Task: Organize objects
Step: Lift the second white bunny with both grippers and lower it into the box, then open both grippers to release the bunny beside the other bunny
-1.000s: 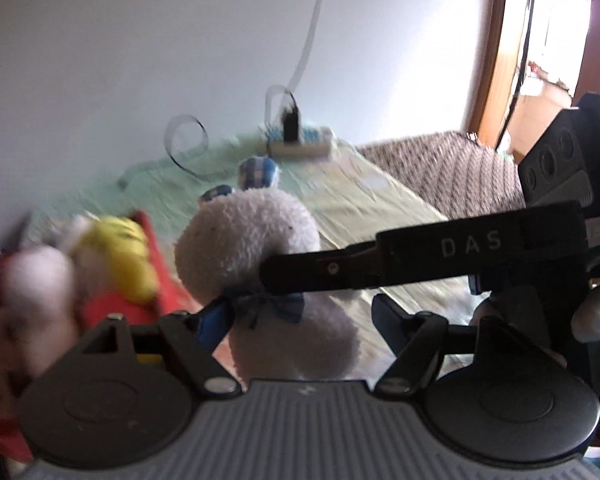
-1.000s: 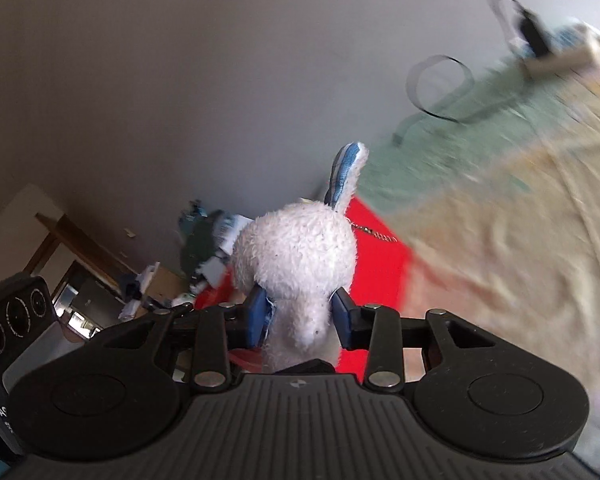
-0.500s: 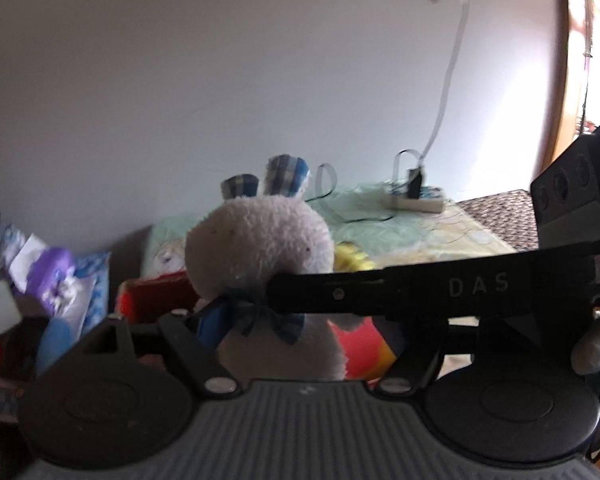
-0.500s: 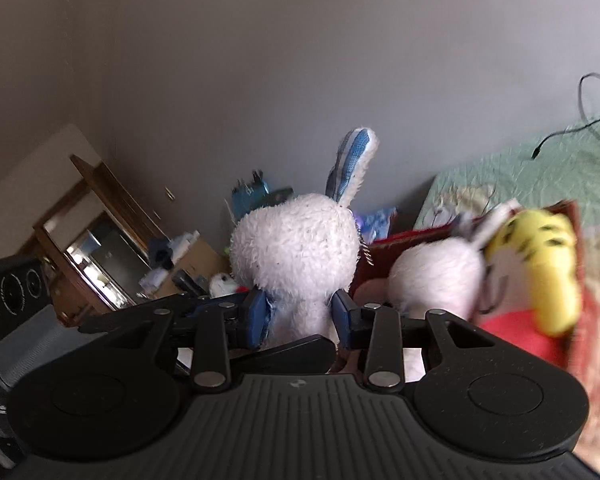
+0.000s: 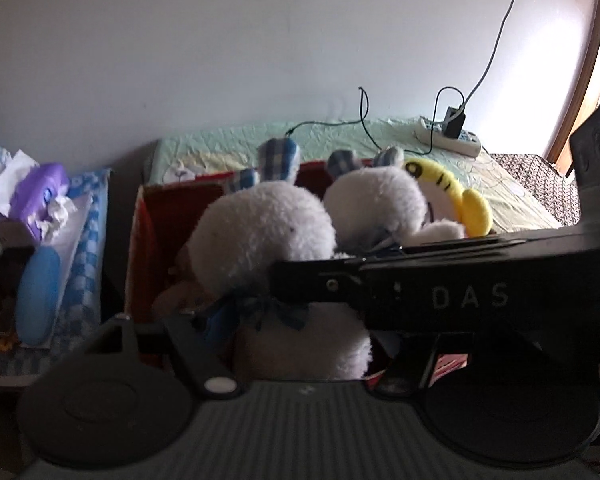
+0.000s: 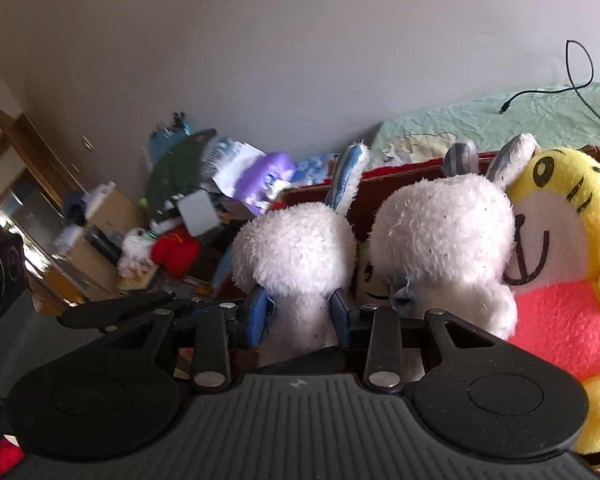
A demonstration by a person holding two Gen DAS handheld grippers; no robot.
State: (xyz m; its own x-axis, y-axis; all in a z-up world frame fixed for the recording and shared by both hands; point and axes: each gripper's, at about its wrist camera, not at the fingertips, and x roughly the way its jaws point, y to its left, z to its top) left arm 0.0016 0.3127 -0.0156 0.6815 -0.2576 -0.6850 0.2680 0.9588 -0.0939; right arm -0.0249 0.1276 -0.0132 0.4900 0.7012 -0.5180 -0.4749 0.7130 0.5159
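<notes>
A white plush rabbit (image 5: 268, 232) with blue checked ears and a blue bow hangs over the left part of a red box (image 5: 140, 240). My right gripper (image 6: 300, 312) is shut on its neck, both blue pads pressing into the fur. My left gripper (image 5: 304, 332) straddles its lower body with its jaws closing. Its left pad lies against the fur, and its right pad is hidden behind the right gripper's black arm (image 5: 460, 292). A second white rabbit (image 6: 444, 232) and a yellow tiger plush (image 6: 560, 208) sit in the box to the right.
Left of the box is a heap of clutter with a purple item (image 5: 40, 188), a red plush (image 6: 176, 248) and cardboard boxes. Behind lies a bed with a green sheet (image 5: 340, 132), a power strip (image 5: 452, 138) and cables. The wall is close behind.
Both grippers carried the rabbit from over the bed to the red box, where it now hangs low beside the second rabbit. The left jaws have narrowed around its body.
</notes>
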